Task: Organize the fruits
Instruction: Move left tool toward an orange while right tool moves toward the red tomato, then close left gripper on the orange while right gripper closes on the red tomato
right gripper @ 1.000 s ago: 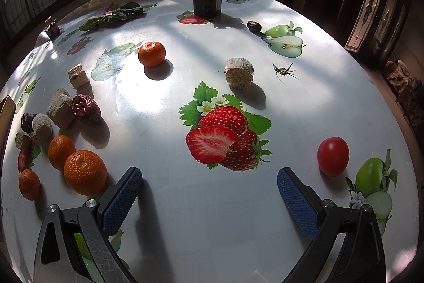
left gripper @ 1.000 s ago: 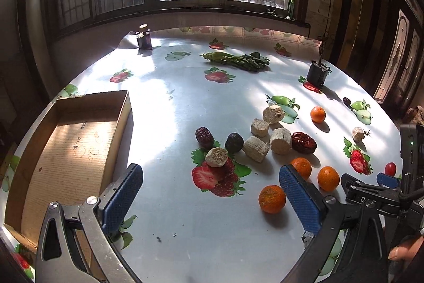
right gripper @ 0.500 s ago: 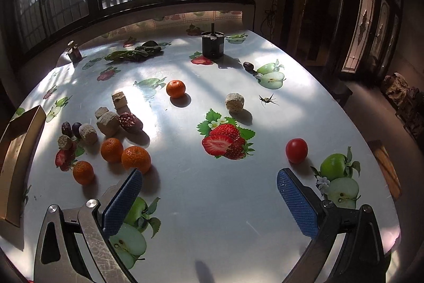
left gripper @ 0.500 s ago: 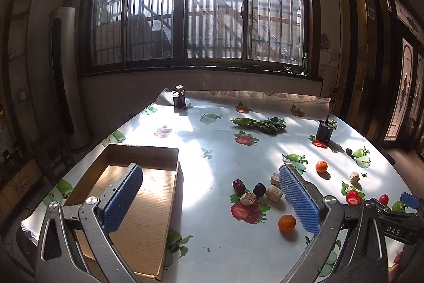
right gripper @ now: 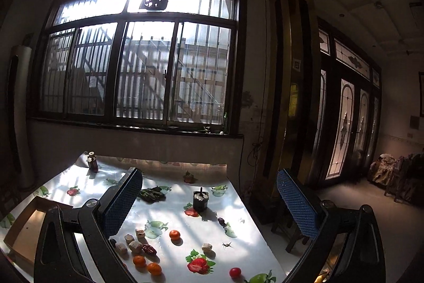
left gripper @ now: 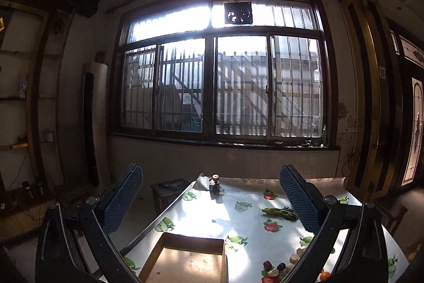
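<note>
- You have raised and tilted both grippers up: a second ago each camera looked down at the fruit from close in; now the barred window fills both frames and the surface (left gripper: 238,219) sits only along the bottom edge.
- Left gripper (left gripper: 212,200): jaws spread wide, nothing between the pads. In its view the empty cardboard box (left gripper: 185,264) lies at bottom centre, and a small cluster of fruit and pale chunks (left gripper: 281,267) shows at bottom right, partly hidden behind the right finger.
- Right gripper (right gripper: 209,200): also wide apart and empty.
- Right view, lower centre: one tangerine (right gripper: 175,234) sits alone; two more tangerines (right gripper: 147,265) lie close together at the lower left of the frame; a red cherry tomato (right gripper: 235,272) lies near the bottom edge, well apart from them. Red dates (right gripper: 149,249) and pale chunks (right gripper: 135,246) sit just beside the pair.
- The box shows at left edge of the right view, nothing visible inside it.
- Judgement: no fruit has been moved into the box; sorting looks not yet begun. The pull-back costs you your close view of the targets.
- Next move likely calls for you to bring a gripper back down over one tangerine and re-aim.
</note>
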A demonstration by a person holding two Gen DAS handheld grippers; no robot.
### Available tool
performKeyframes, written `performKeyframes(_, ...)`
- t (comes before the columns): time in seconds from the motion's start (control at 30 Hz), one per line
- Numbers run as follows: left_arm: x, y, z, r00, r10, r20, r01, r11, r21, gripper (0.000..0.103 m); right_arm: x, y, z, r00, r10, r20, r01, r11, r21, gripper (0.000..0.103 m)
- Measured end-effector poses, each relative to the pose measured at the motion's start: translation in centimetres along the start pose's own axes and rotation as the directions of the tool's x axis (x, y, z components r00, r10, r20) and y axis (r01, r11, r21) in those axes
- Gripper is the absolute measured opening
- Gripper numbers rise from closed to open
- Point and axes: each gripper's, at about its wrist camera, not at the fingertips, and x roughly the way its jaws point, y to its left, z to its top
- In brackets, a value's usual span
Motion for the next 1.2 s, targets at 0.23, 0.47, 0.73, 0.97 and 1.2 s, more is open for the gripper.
performKeyframes(0.23,5.0,-2.4,-0.8,0.984,-0.107,-0.140,0.111,0.994,0.019,0.103,4.7,-1.8,2.5,0.994,0.069,-0.080,-0.063,0.996,0.069,0.103)
performKeyframes(0.47,11.2,-7.6,-14.3,0.868,-0.227,-0.442,0.240,0.970,-0.028,0.103,13.7,-1.0,-13.3,0.872,0.182,-0.454,-0.140,0.982,0.125,0.102)
performKeyframes(0.73,13.1,-12.5,-24.4,0.680,-0.363,-0.637,0.372,0.919,-0.127,0.097,18.4,-8.8,-23.4,0.758,0.141,-0.637,0.028,0.969,0.247,0.084)
performKeyframes(0.97,13.9,-16.8,-28.4,0.544,-0.410,-0.732,0.466,0.873,-0.143,0.076,19.3,-11.0,-27.9,0.688,0.112,-0.717,0.069,0.974,0.218,0.079)
performKeyframes(1.2,14.1,-18.6,-30.0,0.524,-0.391,-0.757,0.480,0.869,-0.116,0.076,20.4,-9.5,-29.9,0.656,0.078,-0.751,0.064,0.985,0.158,0.077)
